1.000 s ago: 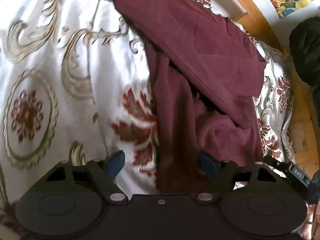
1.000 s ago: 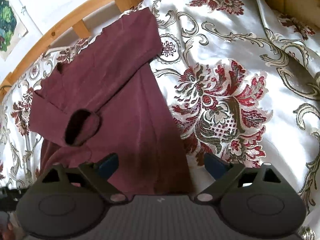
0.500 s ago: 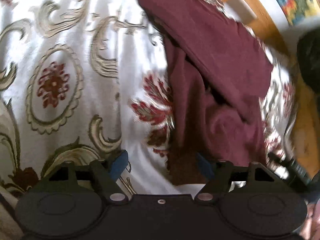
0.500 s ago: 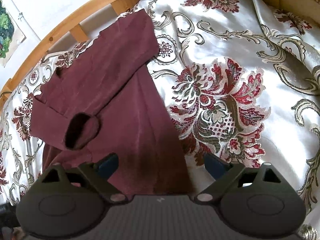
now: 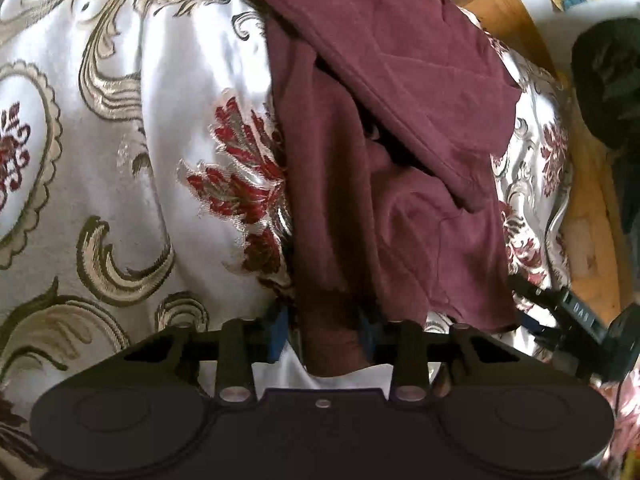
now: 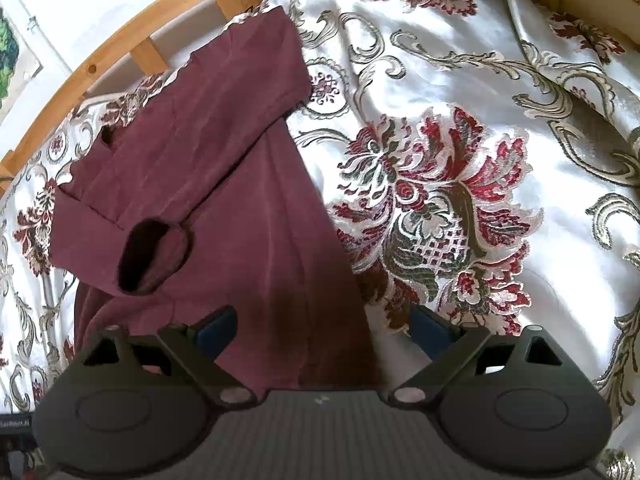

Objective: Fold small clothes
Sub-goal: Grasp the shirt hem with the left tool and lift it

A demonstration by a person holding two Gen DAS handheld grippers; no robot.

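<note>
Now the left hand-held gripper (image 5: pixel 323 330) has just been closing and pinches the maroon shirt's (image 5: pixel 384 128) hem; the right hand-held gripper (image 6: pixel 320 326) hangs released over the bedspread (image 6: pixel 460 92).

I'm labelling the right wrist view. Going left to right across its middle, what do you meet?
Patterned bedspread strip → sleeve cuff opening → maroon garment body → big red flower motif → pale scrollwork at the right edge.
</note>
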